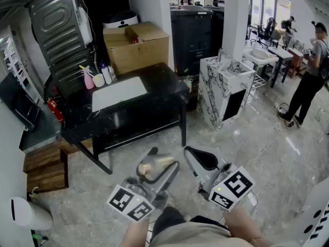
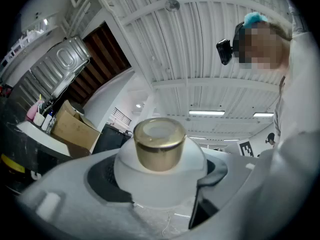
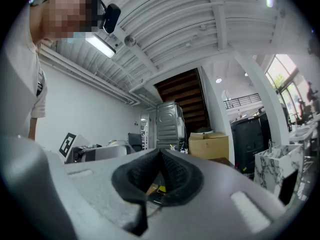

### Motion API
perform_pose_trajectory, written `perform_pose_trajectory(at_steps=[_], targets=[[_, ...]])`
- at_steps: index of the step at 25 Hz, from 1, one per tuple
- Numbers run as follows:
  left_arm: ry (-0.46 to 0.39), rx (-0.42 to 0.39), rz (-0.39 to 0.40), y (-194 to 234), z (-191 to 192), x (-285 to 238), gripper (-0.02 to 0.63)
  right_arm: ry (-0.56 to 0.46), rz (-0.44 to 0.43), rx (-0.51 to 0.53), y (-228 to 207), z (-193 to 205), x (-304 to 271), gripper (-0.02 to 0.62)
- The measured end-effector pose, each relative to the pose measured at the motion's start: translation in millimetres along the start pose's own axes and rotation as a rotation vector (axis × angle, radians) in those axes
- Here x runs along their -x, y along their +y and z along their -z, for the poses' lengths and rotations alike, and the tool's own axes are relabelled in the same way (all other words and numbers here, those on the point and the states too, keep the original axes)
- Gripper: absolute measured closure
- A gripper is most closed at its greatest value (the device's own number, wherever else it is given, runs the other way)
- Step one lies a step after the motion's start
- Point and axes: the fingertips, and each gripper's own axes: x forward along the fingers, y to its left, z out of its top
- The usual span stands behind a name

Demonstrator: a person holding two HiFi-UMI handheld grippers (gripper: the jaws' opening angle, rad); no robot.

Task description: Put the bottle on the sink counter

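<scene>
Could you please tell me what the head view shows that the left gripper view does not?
Only the head view shows the marble cabinet and the wooden steps on the floor beside the counter. Only the left gripper view shows the ceiling with its strip lights, and the camera on the wearer's head. Both show the gold-capped bottle clamped in the left gripper, the black sink counter and the cardboard box.

3 views sharing 1 cardboard box [image 1: 136, 45]
The head view looks steeply down from well back; both gripper views sit low, angled up toward the ceiling [image 3: 200, 29].
</scene>
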Motion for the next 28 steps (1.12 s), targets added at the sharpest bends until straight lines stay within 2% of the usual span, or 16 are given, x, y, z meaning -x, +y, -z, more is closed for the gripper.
perform_pose_trajectory(at_steps=[9,18,22,28], targets=[[-0.014,-0.007,0.029,-2.8,-0.3,-8.4,0.259,-0.006,0.008,-0.019,-7.1,7.0,3.9,0.592],[-0.003,-0.019,0.045,6.8,6.9,-21.6,0.259,-0.054,0.029,-0.119,-35.1,19.5,-3.7,0.592],[0.001,0.001,0.031,30.2,16.1,-33.9,0.259,-0.041,0.038,-0.128,-56.4,29.1,-18.1,0.592],[0.013,0.022,0.01,90.9,20.3,-57.1,0.259,-0.015,0.035,-0.116,-86.9,41.1,-64.4,0.592]])
